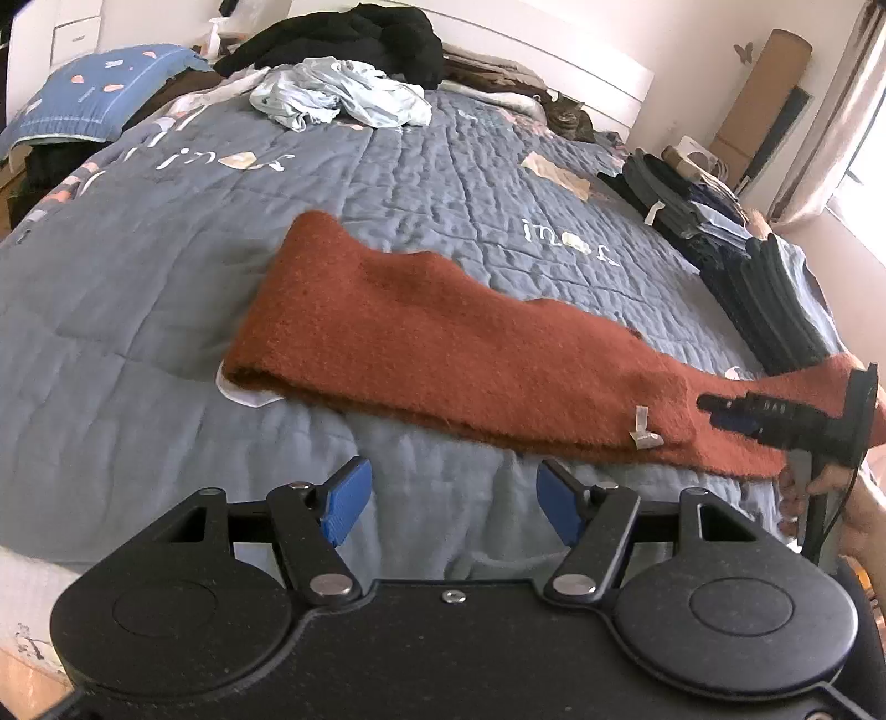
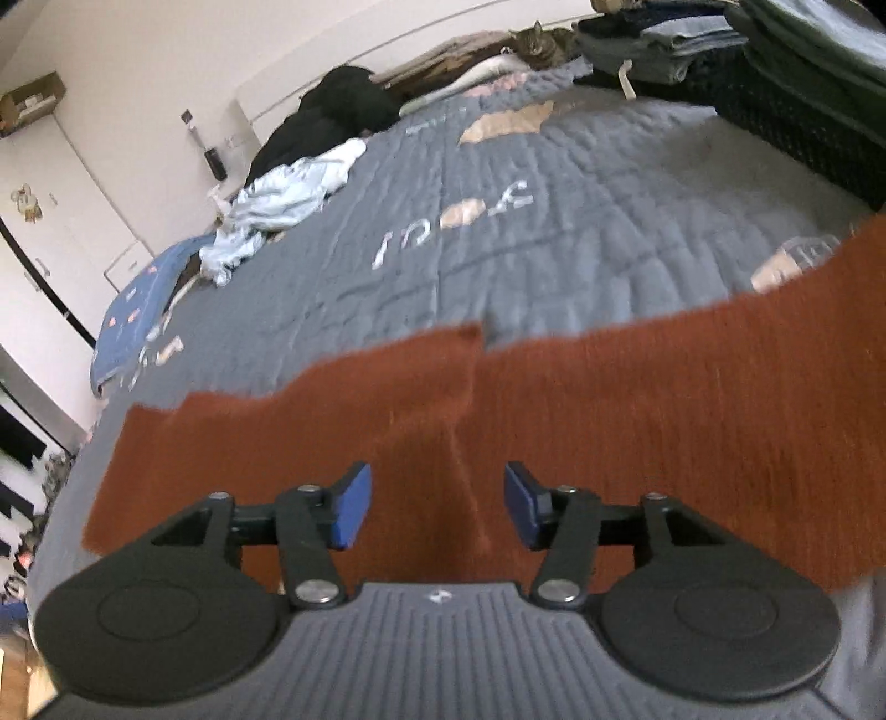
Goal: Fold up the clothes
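A long rust-orange knitted garment [image 1: 443, 354] lies folded lengthwise across the grey-blue quilt [image 1: 166, 288]. It also fills the near part of the right wrist view [image 2: 609, 421]. My left gripper [image 1: 448, 501] is open and empty, hovering over the quilt just short of the garment's near edge. My right gripper [image 2: 437, 507] is open, directly above the garment, with nothing between its blue pads. In the left wrist view the right gripper [image 1: 714, 407] reaches over the garment's right end, near a small white label [image 1: 642, 435].
A crumpled light-blue garment [image 1: 338, 94] and a black clothes pile [image 1: 354, 41] lie at the bed's far end. Folded dark clothes [image 1: 736, 243] are stacked along the right edge. A blue pillow [image 1: 94, 94] is far left. A cat [image 2: 540, 39] rests by the headboard.
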The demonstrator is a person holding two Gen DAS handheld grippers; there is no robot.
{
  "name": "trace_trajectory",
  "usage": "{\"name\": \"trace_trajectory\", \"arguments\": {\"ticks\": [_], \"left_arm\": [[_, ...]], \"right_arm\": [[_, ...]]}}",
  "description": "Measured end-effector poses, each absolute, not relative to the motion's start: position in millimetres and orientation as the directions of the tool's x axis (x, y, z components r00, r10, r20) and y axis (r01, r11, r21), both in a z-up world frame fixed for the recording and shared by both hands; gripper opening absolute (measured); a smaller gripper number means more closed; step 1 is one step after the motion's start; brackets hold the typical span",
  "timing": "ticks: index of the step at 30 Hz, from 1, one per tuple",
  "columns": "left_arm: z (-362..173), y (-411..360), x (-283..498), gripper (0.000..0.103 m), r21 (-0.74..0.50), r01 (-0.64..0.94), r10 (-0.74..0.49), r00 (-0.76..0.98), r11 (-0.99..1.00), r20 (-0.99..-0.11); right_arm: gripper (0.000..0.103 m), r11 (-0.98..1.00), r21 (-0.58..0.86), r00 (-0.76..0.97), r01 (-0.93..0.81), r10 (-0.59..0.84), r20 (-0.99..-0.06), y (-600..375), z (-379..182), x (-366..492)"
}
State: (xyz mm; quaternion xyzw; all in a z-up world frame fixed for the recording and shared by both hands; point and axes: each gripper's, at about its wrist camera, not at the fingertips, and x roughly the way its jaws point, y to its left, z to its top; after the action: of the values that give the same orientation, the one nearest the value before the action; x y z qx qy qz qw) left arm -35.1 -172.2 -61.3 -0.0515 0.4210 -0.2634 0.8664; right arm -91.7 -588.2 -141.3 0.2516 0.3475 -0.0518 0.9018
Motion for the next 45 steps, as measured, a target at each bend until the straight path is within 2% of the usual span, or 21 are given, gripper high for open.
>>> {"name": "trace_trajectory", "arguments": {"ticks": [8, 11, 12, 13, 15, 16, 21, 28, 36, 40, 45], "left_arm": [[-58.7, -174.1, -46.7, 0.066, -0.309, 0.408, -0.496, 0.516, 0.859, -0.698], [-56.0, -175.5, -50.7, 0.066, -0.305, 0.408, -0.494, 0.521, 0.86, -0.696], [-55.5, -175.5, -51.9, 0.066, -0.303, 0.408, -0.493, 0.522, 0.861, -0.696], [-55.0, -175.5, -53.1, 0.066, -0.302, 0.409, -0.492, 0.523, 0.861, -0.696], [-53.7, -174.9, -53.4, 0.066, -0.299, 0.409, -0.49, 0.526, 0.862, -0.695], [-53.1, -174.6, -53.3, 0.066, -0.297, 0.41, -0.49, 0.528, 0.863, -0.694], [-51.3, -172.7, -49.6, 0.067, -0.264, 0.414, -0.471, 0.549, 0.871, -0.691], [-67.8, -167.9, -21.3, 0.072, -0.07, 0.41, -0.334, 0.62, 0.909, -0.71], [-94.3, -157.5, 39.6, 0.072, -0.209, 0.352, -0.386, 0.569, 0.912, -0.726], [-105.2, -147.3, 66.1, 0.072, -0.282, 0.292, -0.402, 0.556, 0.914, -0.727], [-124.5, -146.8, 85.0, 0.074, -0.339, 0.292, -0.445, 0.507, 0.894, -0.738]], "right_arm": [[0.057, 0.85, 0.454, 0.727, 0.268, 0.13, -0.674, -577.9, -161.9, -89.8], [0.053, 0.845, 0.461, 0.718, 0.271, 0.141, -0.681, -573.3, -166.4, -84.3], [0.048, 0.837, 0.468, 0.717, 0.283, 0.14, -0.683, -573.3, -167.2, -83.4], [0.033, 0.823, 0.486, 0.719, 0.293, 0.145, -0.68, -574.5, -167.4, -83.7], [0.013, 0.782, 0.543, 0.733, 0.307, 0.169, -0.658, -579.1, -165.7, -87.5], [0.011, 0.762, 0.569, 0.744, 0.31, 0.179, -0.644, -581.3, -163.1, -91.0], [0.009, 0.682, 0.664, 0.792, 0.307, 0.203, -0.575, -590.6, -145.5, -109.0], [0.009, 0.65, 0.693, 0.839, 0.312, 0.154, -0.522, -606.7, -119.0, -137.9], [0.009, 0.681, 0.619, 0.791, 0.391, 0.094, -0.604, -616.6, -142.3, -143.1], [0.009, 0.68, 0.61, 0.796, 0.407, 0.064, -0.602, -620.2, -145.0, -149.9], [0.009, 0.675, 0.595, 0.797, 0.437, 0.016, -0.604, -633.4, -141.7, -159.7]]}}
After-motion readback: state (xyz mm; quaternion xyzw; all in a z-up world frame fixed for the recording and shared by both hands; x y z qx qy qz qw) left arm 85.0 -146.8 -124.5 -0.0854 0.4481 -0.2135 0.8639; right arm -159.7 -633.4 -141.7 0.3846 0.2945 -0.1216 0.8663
